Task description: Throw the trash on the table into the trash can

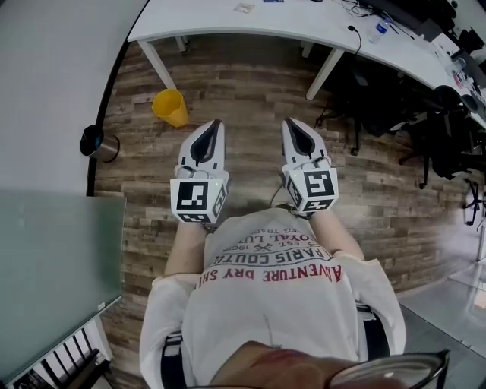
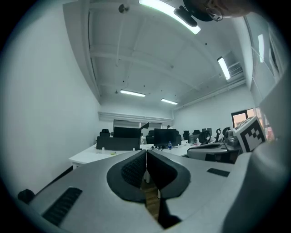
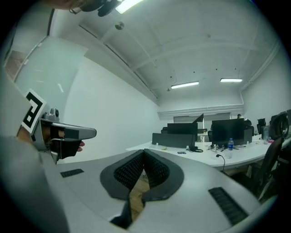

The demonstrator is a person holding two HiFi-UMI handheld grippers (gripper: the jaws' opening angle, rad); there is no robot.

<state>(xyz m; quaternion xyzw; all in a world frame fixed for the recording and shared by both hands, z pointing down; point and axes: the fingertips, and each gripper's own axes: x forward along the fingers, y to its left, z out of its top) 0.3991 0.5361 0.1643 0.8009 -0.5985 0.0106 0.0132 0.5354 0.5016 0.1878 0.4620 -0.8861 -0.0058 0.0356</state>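
Hovering above the wooden floor (image 1: 250, 91), left hand-held gripper (image 1: 215, 124) and right hand-held gripper (image 1: 291, 124) are both closed, empty.

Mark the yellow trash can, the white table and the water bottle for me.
yellow trash can (image 1: 171, 108), head view, middle of the can.
white table (image 1: 220, 19), head view, bare part of its top.
water bottle (image 3: 230, 144), right gripper view, on its body.

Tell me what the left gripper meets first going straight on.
Ahead of the left gripper, probably the white table's near edge; depth unclear. The yellow bin sits left of that line.
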